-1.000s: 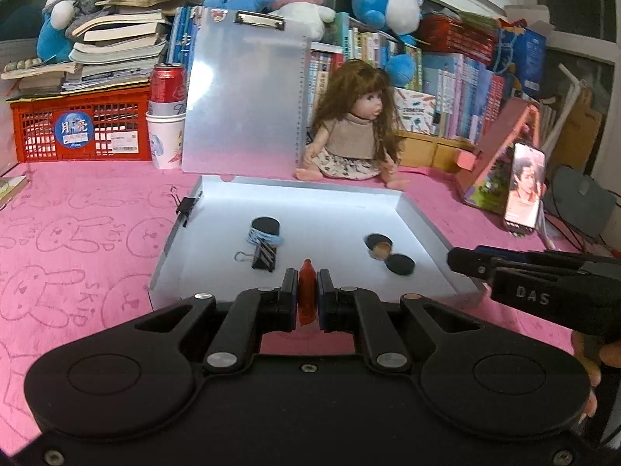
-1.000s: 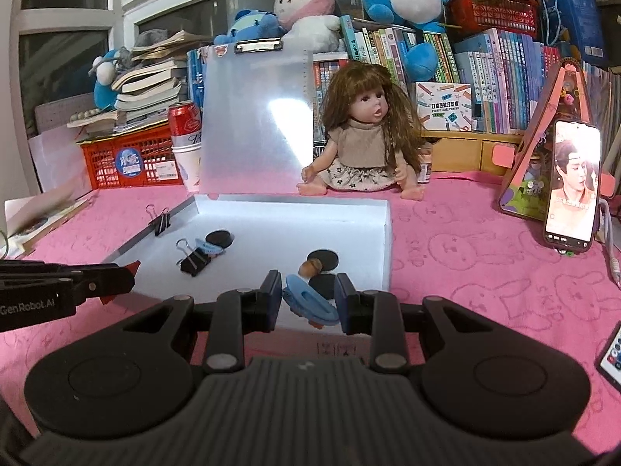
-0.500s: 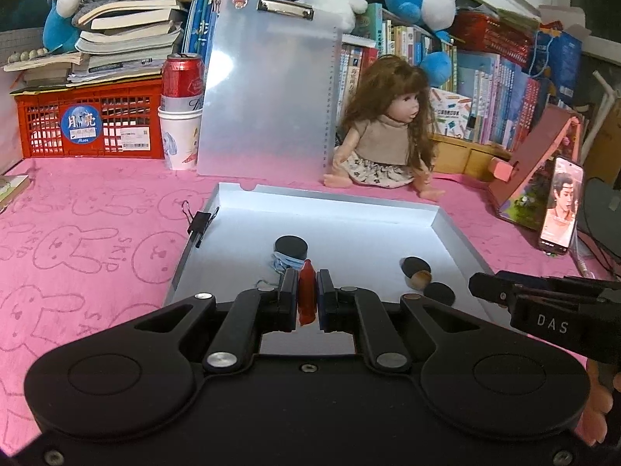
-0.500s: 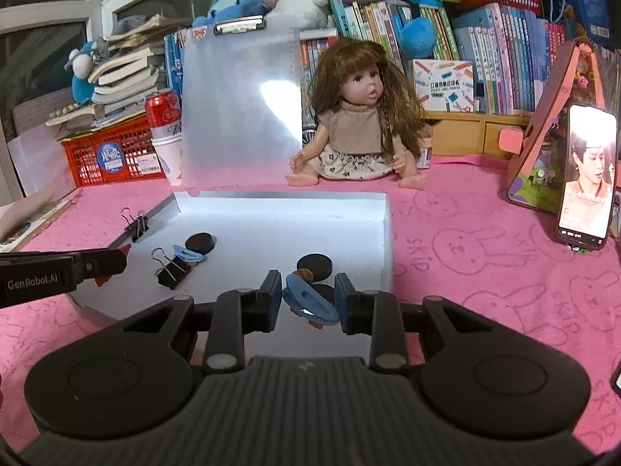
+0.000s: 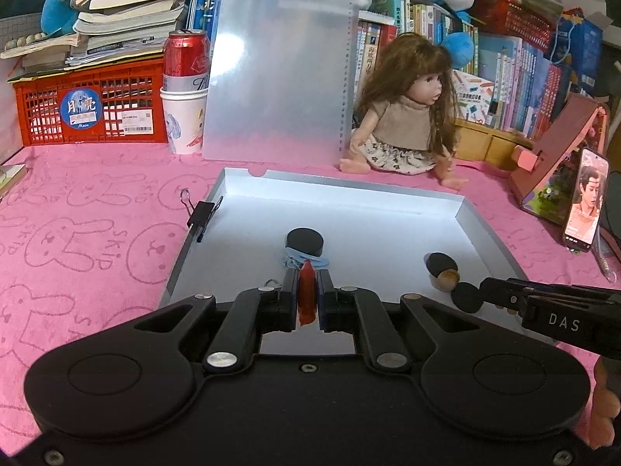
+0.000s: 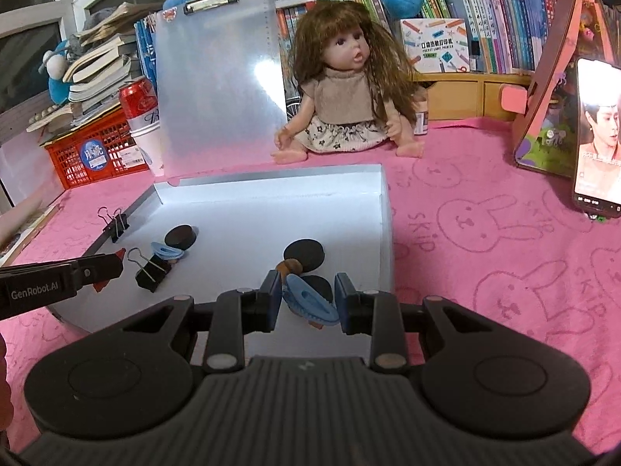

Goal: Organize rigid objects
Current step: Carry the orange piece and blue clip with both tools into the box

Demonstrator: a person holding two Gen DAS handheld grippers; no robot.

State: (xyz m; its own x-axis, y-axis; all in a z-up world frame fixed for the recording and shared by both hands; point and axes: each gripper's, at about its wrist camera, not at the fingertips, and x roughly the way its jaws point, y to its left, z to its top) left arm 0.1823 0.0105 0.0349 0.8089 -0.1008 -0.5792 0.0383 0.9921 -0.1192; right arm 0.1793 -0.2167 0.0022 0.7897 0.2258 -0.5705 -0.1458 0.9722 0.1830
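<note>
Pink bunny cloth (image 5: pixel 85 233) under white tray (image 5: pixel 388 209) (2 grippers): left jaws pinch red clip (image 5: pixel 305 295), right jaws clamp blue clip (image 6: pixel 310 303).

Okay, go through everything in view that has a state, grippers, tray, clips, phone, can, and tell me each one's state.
Left gripper: shut on a red clip.
Right gripper: shut on a blue clip.
Tray: open, no lid on it, small items inside.
Binder clip: clamped on the tray's left wall.
Second binder clip: lying loose in the tray.
Phone: screen lit, propped upright.
Red can: upright, standing in a paper cup.
Doll: sitting upright.
</note>
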